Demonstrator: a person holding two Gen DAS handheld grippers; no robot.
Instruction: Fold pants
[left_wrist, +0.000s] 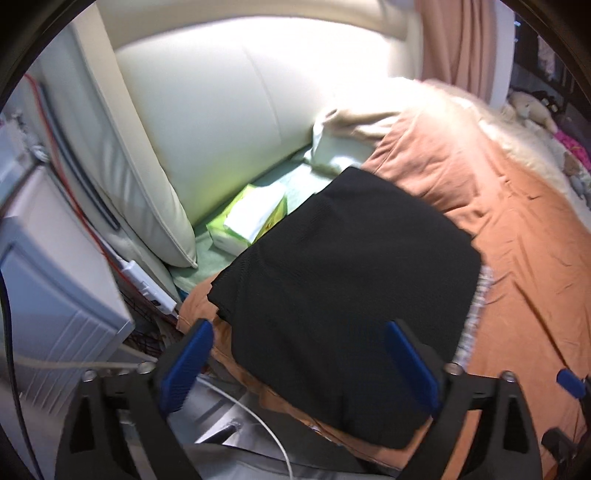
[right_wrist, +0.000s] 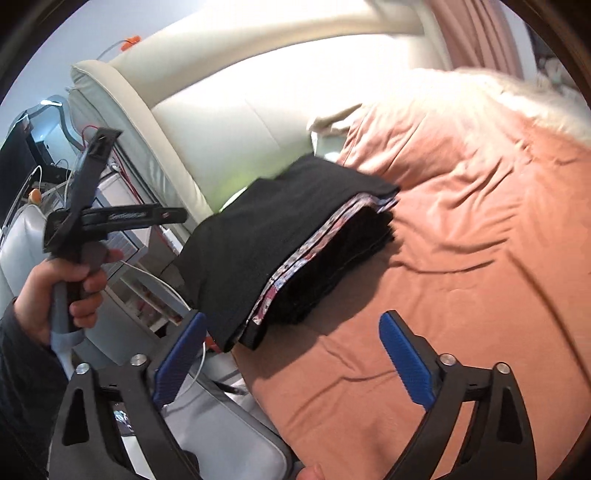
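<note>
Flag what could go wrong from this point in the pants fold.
The folded black pants sit on a stack near the corner of the orange bedcover, so a nudge might tip it off the edge. Both the left gripper and right gripper are open, holding nothing.

Both our grippers spread wide, nothing between the fingers.

In the left wrist view our left gripper (left_wrist: 299, 339) fills the bottom of the frame, its two blue-padded fingers (left_wrist: 188, 363) set far apart and angled outward from the black frame at the lower edge. In the right wrist view our right gripper (right_wrist: 291, 334) shows the same wide spread across the bottom, blue pads facing inward. At the left of that view our left hand (right_wrist: 61, 291) grips the handle of the left gripper, fingers wrapped around it, a dark sleeve running down to the lower left corner; the tool rises from the fist and points toward the frame's centre.
</note>
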